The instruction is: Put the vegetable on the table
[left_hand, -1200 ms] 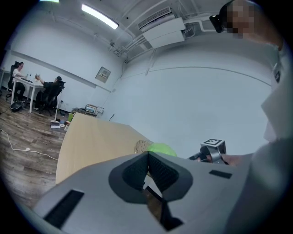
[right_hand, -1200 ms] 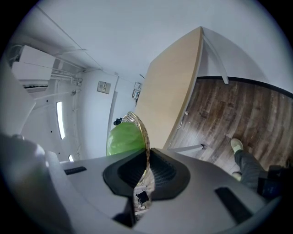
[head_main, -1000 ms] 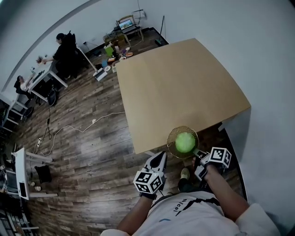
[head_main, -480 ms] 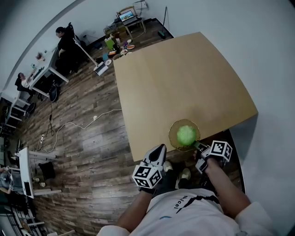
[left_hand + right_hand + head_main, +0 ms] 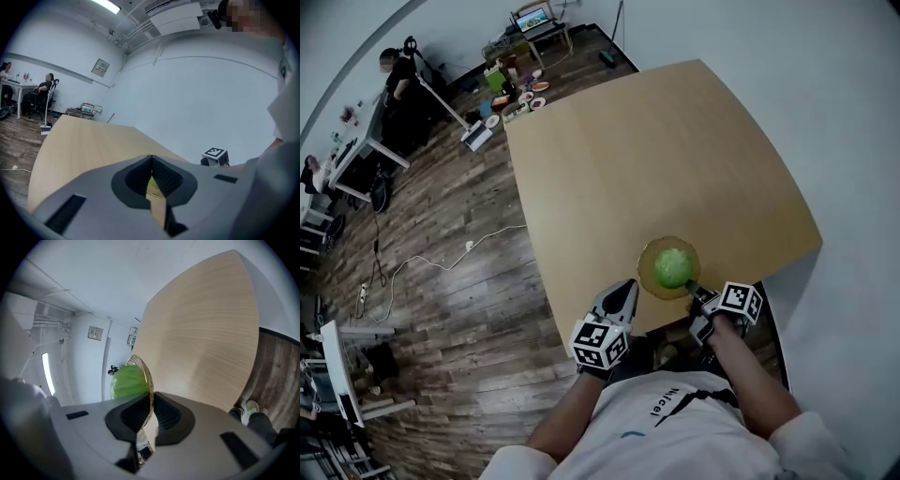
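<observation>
A round green vegetable (image 5: 673, 267) lies in a shallow golden bowl (image 5: 646, 276) held over the near edge of the light wooden table (image 5: 656, 159). My right gripper (image 5: 700, 298) is shut on the bowl's rim; in the right gripper view the rim (image 5: 148, 385) runs between the jaws and the vegetable (image 5: 126, 382) bulges to its left. My left gripper (image 5: 623, 298) hovers at the table's near edge, left of the bowl, jaws shut with nothing between them. The left gripper (image 5: 151, 183) points across the tabletop (image 5: 89, 140).
Dark wood floor (image 5: 450, 281) lies left of the table, with a white cable (image 5: 441, 261) across it. Desks, seated people (image 5: 394, 70) and clutter stand at the far left. A white wall (image 5: 825, 112) borders the table's right side.
The bowl with the vegetable has moved forward from beyond the table's near edge to over the tabletop. Both grippers advanced with it.
</observation>
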The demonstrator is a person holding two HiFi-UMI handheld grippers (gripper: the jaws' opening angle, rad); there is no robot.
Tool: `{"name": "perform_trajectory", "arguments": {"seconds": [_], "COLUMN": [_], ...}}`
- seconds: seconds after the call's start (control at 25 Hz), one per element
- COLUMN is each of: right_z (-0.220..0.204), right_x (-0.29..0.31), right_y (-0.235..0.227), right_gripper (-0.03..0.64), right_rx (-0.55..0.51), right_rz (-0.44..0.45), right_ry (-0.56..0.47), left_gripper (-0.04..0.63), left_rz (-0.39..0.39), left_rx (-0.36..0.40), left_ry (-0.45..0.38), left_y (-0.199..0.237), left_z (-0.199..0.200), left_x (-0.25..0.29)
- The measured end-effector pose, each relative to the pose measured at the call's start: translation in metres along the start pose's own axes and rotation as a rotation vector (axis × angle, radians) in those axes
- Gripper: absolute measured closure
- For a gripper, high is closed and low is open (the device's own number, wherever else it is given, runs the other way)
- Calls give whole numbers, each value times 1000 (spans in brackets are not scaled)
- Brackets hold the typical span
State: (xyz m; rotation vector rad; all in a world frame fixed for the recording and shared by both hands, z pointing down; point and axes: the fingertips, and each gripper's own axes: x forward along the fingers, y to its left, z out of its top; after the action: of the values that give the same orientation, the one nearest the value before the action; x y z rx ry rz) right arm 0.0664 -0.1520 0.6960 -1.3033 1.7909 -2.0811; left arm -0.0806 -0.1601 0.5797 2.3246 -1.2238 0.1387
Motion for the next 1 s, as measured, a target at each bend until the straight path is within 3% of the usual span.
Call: {"name": "perform_trajectory", "arguments": {"seconds": [0.44, 1.0], "right_z": [35, 80], "right_x": [64, 124], "right_y": [-22, -55], "right_gripper": [583, 578], "right_rx": [65, 79], "right_rz": [-80, -153], "right_ry": [-10, 53], "left_gripper": [583, 583], "left_rz": [-52, 29], "left_rx": [-3, -72], "left_ry": [80, 125], "left_y": [44, 82], "left_z": [4, -12], "left_x": [62, 106]}}
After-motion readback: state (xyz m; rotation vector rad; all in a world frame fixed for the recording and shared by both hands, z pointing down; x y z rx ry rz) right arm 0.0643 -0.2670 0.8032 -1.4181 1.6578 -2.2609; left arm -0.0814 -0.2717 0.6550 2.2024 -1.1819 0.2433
